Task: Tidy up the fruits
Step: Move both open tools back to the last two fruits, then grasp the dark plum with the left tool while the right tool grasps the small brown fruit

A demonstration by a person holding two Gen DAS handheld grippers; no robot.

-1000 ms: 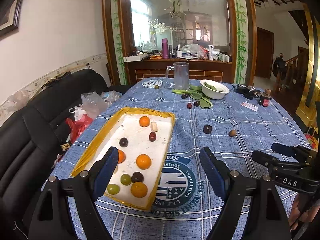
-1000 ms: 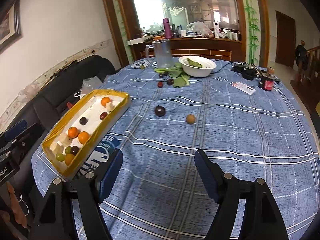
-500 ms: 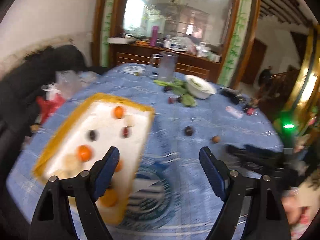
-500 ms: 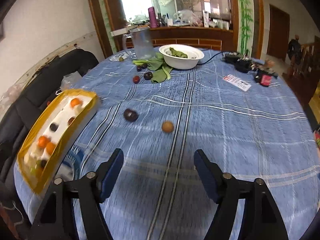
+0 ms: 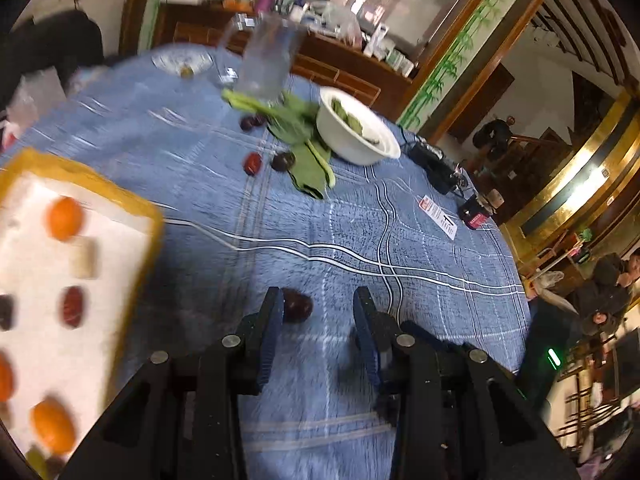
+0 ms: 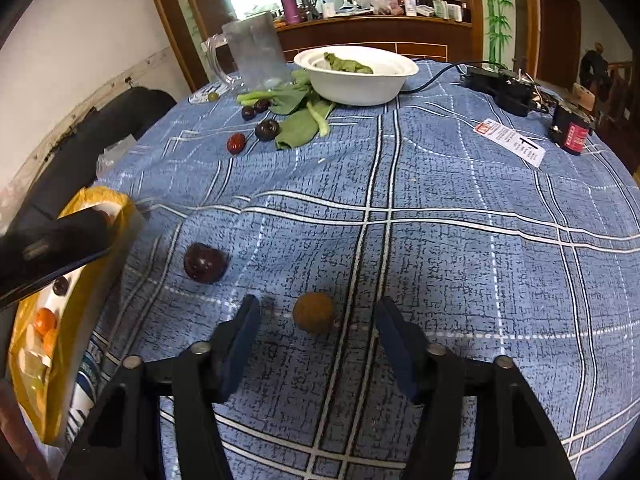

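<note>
A yellow-rimmed white tray [image 5: 132,208] holding several oranges, dark plums and grapes lies at the left; its rim also shows in the right wrist view [image 6: 120,204]. My left gripper [image 5: 319,312] is open, low over the blue cloth, with a dark plum [image 5: 297,307] between its fingers, touching the left one. The same plum [image 6: 204,263] shows in the right wrist view. My right gripper [image 6: 318,320] is open around a small brown fruit [image 6: 313,313] on the cloth. More loose fruits lie farther back: a red one [image 6: 235,143] and dark plums [image 6: 267,129].
A white bowl [image 6: 356,84] with greens, loose green leaves [image 6: 300,120], a glass jug [image 6: 256,56], a paper tag [image 6: 510,142], a black charger [image 6: 504,88] and a small red-labelled bottle [image 6: 570,130] stand at the back. A black sofa [image 6: 100,128] is left of the table.
Both grippers moved forward and down over the cloth. The left one swung right from the tray to the dark plum. The right one closed in on the brown fruit. Both jaws have narrowed.
</note>
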